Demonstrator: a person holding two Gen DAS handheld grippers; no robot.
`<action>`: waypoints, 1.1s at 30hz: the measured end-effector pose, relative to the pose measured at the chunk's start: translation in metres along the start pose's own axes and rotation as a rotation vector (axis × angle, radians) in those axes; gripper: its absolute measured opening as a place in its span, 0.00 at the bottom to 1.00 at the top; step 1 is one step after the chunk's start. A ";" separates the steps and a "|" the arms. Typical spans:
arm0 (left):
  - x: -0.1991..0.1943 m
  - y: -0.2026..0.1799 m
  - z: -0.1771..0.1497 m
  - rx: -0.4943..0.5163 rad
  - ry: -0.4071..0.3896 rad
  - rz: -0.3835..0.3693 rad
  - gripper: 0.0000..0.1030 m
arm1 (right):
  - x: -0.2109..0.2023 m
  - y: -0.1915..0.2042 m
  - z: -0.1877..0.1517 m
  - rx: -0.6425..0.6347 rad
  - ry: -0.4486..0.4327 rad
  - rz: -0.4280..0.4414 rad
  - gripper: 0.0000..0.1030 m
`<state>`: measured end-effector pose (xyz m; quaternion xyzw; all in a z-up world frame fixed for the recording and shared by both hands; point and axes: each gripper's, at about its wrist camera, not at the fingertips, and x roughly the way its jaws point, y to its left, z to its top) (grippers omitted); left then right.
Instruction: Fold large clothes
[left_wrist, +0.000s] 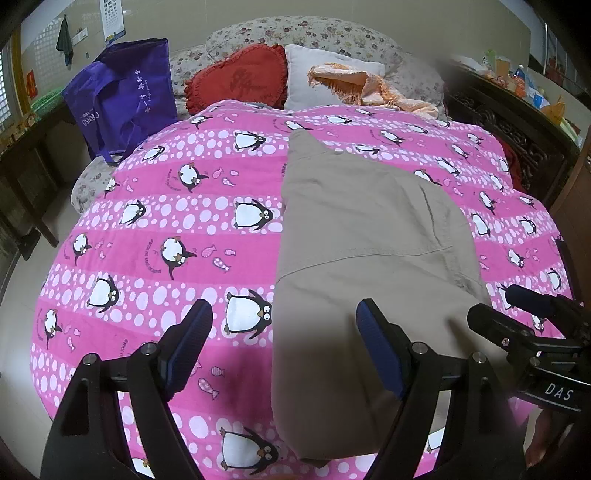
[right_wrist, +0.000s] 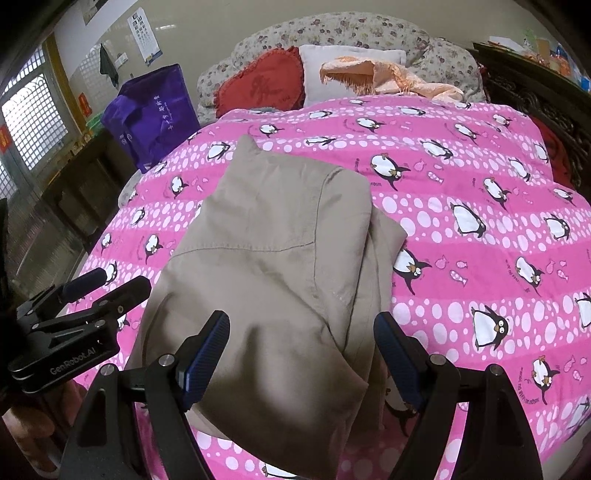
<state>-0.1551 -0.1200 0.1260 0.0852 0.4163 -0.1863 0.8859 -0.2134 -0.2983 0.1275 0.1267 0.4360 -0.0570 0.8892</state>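
Observation:
A beige garment (left_wrist: 354, 236), folded into a long stack, lies on a pink penguin-print quilt (left_wrist: 177, 229). It also shows in the right wrist view (right_wrist: 273, 251), on the quilt (right_wrist: 461, 177). My left gripper (left_wrist: 284, 325) is open and empty, hovering over the garment's near left edge. My right gripper (right_wrist: 301, 332) is open and empty above the garment's near end. The right gripper shows at the right edge of the left wrist view (left_wrist: 524, 306). The left gripper shows at the left edge of the right wrist view (right_wrist: 110, 284).
A purple tote bag (left_wrist: 125, 103) stands at the bed's far left corner. A red heart cushion (left_wrist: 240, 79), a white pillow (left_wrist: 325, 70) and an orange fringed cloth (left_wrist: 362, 86) lie at the head. A dark carved cabinet (left_wrist: 517, 125) with clutter stands on the right.

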 end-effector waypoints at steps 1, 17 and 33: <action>0.000 0.000 0.000 0.000 0.001 0.000 0.78 | 0.000 0.000 0.000 0.000 0.000 0.000 0.80; 0.001 0.001 0.001 -0.010 0.001 0.000 0.78 | 0.005 -0.001 0.000 0.000 0.016 -0.002 0.80; 0.003 0.009 0.004 -0.004 -0.030 0.004 0.78 | 0.014 -0.007 0.002 0.005 0.036 0.009 0.80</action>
